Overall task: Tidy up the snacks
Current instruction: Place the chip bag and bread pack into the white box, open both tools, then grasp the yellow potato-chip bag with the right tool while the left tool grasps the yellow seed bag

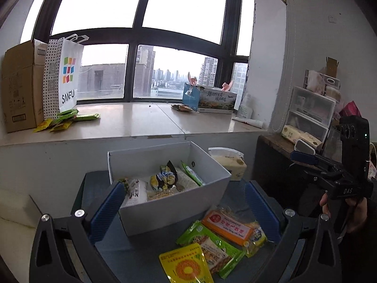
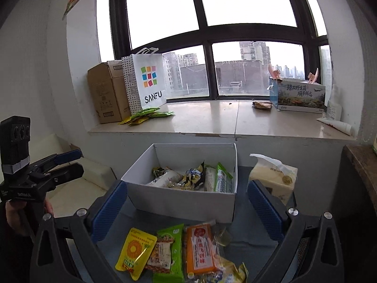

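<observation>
A white open box (image 1: 141, 214) (image 2: 183, 202) stands on a dark grey table and holds several snack packets (image 1: 165, 179) (image 2: 188, 176). In front of it lie a yellow packet (image 1: 186, 266) (image 2: 135, 250), a green packet (image 1: 212, 247) (image 2: 169, 252) and an orange packet (image 1: 231, 226) (image 2: 200, 247). My left gripper (image 1: 185, 210) (image 2: 70, 162) is open above the loose packets, holding nothing. My right gripper (image 2: 187, 210) (image 1: 302, 152) is also open and empty, hovering over the same packets. A hand holds each gripper's handle.
A tissue pack (image 1: 231, 162) (image 2: 273, 179) sits right of the box. On the window sill (image 1: 146, 118) behind are more green and yellow packets (image 1: 63, 120) (image 2: 146, 115), a SANFU bag (image 1: 63, 77), a cardboard carton (image 1: 21, 89) and a blue printed box (image 1: 209, 99). Drawers (image 1: 311, 113) stand at right.
</observation>
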A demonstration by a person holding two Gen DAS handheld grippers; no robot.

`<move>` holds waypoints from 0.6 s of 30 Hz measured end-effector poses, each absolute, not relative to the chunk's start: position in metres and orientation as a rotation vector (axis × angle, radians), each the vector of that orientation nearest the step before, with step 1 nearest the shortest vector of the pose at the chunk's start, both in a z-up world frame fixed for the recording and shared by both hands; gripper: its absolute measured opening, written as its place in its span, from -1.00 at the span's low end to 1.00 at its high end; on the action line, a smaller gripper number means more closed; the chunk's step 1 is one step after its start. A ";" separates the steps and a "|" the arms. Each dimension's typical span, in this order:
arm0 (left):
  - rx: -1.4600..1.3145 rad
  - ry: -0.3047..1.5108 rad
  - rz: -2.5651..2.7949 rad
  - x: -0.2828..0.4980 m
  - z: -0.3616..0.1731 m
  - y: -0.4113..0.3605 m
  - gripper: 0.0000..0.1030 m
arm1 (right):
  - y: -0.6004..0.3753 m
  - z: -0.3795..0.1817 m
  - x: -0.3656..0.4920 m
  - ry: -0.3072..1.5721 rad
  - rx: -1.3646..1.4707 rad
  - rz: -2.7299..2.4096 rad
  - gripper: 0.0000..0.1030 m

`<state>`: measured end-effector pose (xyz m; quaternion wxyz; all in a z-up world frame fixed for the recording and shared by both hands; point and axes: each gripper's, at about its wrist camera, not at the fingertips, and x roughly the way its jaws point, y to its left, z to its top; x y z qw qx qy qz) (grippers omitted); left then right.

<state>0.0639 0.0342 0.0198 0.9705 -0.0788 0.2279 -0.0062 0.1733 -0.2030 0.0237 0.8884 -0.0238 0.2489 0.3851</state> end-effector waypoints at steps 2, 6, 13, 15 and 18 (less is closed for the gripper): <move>-0.160 0.474 -0.019 0.048 0.014 0.028 1.00 | -0.221 0.016 0.157 0.518 -0.050 0.793 1.00; -0.190 0.472 0.006 0.021 0.002 0.022 1.00 | -0.255 -0.006 0.129 0.530 -0.092 0.726 1.00; -0.234 0.483 -0.001 -0.002 -0.011 0.017 1.00 | -0.292 -0.027 0.118 0.594 -0.106 0.639 1.00; -0.242 0.480 -0.004 -0.004 -0.012 0.016 1.00 | -0.293 -0.033 0.121 0.618 -0.132 0.625 1.00; -0.252 0.491 -0.009 -0.001 -0.015 0.016 1.00 | -0.289 -0.048 0.128 0.671 -0.150 0.595 1.00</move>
